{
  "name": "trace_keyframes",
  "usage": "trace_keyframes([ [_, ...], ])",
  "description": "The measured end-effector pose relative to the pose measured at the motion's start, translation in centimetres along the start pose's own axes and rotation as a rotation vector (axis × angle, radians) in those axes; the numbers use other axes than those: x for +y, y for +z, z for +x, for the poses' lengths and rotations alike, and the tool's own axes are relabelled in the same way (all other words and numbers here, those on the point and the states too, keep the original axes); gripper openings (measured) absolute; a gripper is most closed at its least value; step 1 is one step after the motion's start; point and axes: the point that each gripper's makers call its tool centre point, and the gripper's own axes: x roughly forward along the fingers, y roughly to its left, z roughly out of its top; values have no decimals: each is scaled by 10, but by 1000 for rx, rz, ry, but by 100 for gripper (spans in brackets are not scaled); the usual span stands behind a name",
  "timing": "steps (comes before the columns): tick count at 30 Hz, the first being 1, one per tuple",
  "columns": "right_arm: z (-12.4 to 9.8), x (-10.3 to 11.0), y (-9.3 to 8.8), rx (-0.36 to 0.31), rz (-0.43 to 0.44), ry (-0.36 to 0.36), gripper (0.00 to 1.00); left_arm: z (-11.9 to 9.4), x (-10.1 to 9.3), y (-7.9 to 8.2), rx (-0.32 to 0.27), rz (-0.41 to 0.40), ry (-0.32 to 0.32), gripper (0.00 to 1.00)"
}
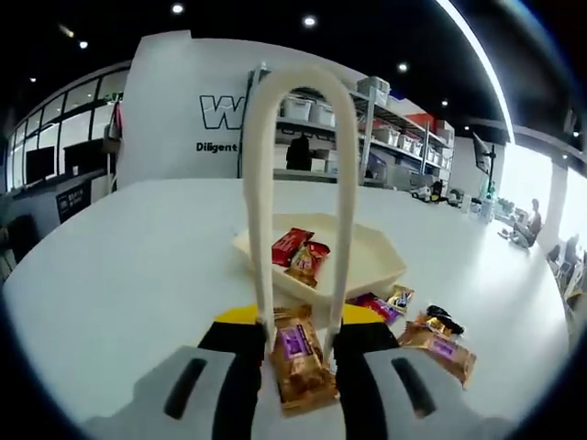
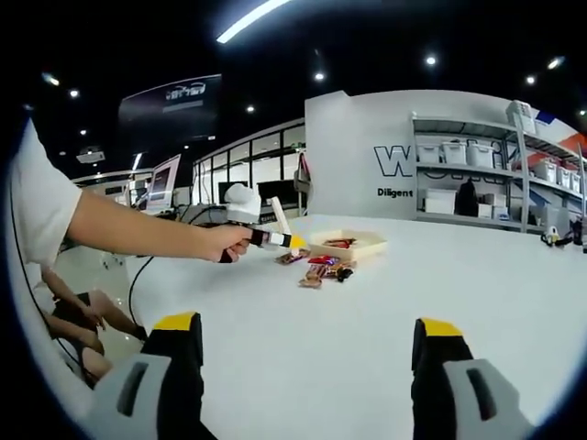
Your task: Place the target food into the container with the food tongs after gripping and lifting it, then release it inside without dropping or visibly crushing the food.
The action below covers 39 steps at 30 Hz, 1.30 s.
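My left gripper (image 1: 301,335) is shut on white food tongs (image 1: 298,82), whose two arms rise from the jaws to a bend at the top. A brown snack packet with a purple label (image 1: 299,362) sits low between the tong arms; whether it is gripped or lying on the table I cannot tell. Beyond it stands a cream tray (image 1: 381,261) holding two red packets (image 1: 301,255). In the right gripper view a hand holds the left gripper (image 2: 275,240) near the tray (image 2: 353,246). My right gripper (image 2: 307,353) is open over bare table.
Several loose snack packets (image 1: 431,339) lie on the white table (image 1: 138,266) right of the tray, and show as a cluster (image 2: 323,269) in the right gripper view. A person's arm (image 2: 138,234) reaches in from the left. Shelves with bins (image 1: 385,128) stand behind the table.
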Motion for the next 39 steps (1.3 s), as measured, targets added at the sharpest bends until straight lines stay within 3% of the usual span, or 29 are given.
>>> trace_keyframes([
  [6, 1, 0, -2, 7, -4, -1, 93, 2, -2, -3, 9, -6, 23, 28],
  [20, -1, -1, -4, 15, -15, -4, 91, 4, -4, -6, 31, 65, 6, 26],
  [28, -2, 0, -2, 11, -15, -2, 90, 2, 1, -10, 65, 16, -16, 20],
  [34, -5, 0, -1, 5, -17, -4, 90, 0, -2, -11, 71, 35, -17, 19],
  [39, -9, -1, 0, 1, -17, -10, 90, -2, 4, -9, 72, -71, -21, 19],
])
